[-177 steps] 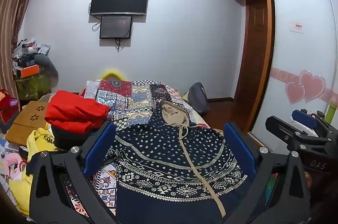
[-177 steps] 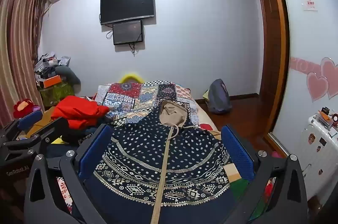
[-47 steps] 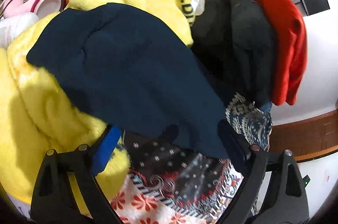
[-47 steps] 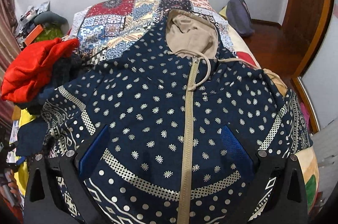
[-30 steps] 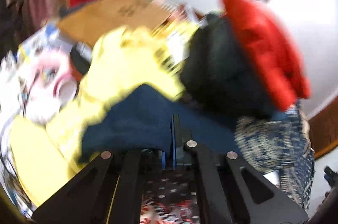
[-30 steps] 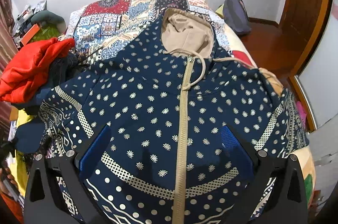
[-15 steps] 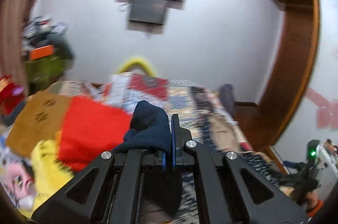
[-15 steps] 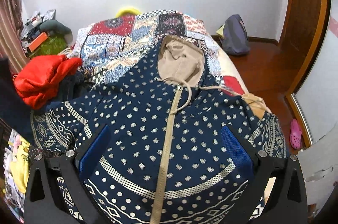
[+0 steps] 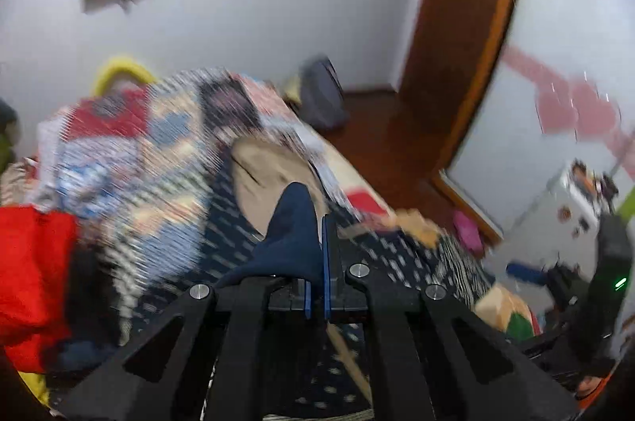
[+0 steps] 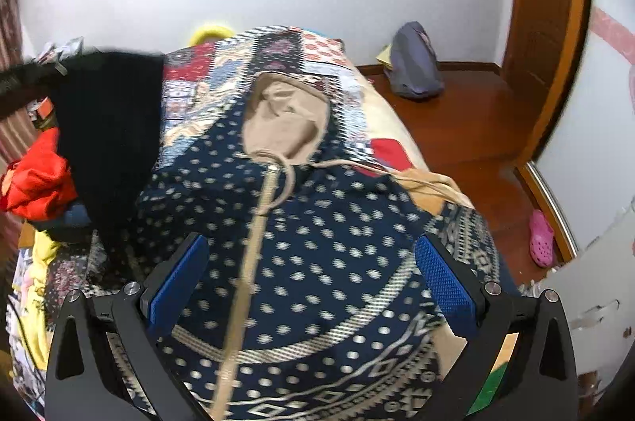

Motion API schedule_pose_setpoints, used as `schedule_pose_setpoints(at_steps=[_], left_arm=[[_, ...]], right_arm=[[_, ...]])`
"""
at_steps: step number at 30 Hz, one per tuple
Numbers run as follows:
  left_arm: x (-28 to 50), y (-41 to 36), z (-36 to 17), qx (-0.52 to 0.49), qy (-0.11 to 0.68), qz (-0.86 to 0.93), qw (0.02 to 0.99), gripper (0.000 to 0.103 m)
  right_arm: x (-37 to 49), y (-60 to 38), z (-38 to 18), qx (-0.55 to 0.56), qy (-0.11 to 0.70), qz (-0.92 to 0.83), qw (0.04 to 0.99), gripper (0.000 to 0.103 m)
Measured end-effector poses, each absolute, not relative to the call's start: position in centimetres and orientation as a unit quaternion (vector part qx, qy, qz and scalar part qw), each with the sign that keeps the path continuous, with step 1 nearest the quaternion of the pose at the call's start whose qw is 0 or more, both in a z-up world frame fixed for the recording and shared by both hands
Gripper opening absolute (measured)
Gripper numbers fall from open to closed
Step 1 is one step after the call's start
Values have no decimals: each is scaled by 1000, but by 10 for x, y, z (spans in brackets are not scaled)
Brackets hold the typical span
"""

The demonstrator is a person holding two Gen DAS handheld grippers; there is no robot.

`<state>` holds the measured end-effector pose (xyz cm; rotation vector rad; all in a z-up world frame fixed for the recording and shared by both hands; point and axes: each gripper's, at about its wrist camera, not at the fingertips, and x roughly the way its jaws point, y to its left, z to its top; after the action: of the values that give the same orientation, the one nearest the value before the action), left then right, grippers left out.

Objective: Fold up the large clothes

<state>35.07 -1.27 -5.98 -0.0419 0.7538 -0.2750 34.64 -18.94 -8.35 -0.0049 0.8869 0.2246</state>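
Left wrist view: sleeve end, plain navy, pinched in the closed left claw and lifted above the bed.
Jacket: navy with pale dots, front up on the patchwork bed, tan hood at the far end, hem nearest the cameras.
Long axis: the tan zipper runs from hem to hood, away from both claws.
Sleeve: hangs as a dark drape over the jacket's left side.
Key relation: the zipper line lies to the right of the held sleeve, so I judge the left claw nearer for laying it across the chest.
Right claw: jaws wide apart, empty, above the lower front panel.
Surroundings: red garment off the bed's left edge.
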Motion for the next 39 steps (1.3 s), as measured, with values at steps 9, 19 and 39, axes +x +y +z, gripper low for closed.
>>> schedule_pose_setpoints(at_steps=[9, 19, 39], left_arm=[[361, -86, -153, 27, 486, -194, 852, 5], [317, -73, -108, 87, 453, -202, 864, 64], [231, 132, -208, 80, 544, 0, 835, 86]], right_arm=[[351, -225, -109, -9, 461, 70, 885, 103], [343, -220, -117, -38, 473, 82, 876, 103], [353, -115, -187, -162, 520, 210, 812, 77]])
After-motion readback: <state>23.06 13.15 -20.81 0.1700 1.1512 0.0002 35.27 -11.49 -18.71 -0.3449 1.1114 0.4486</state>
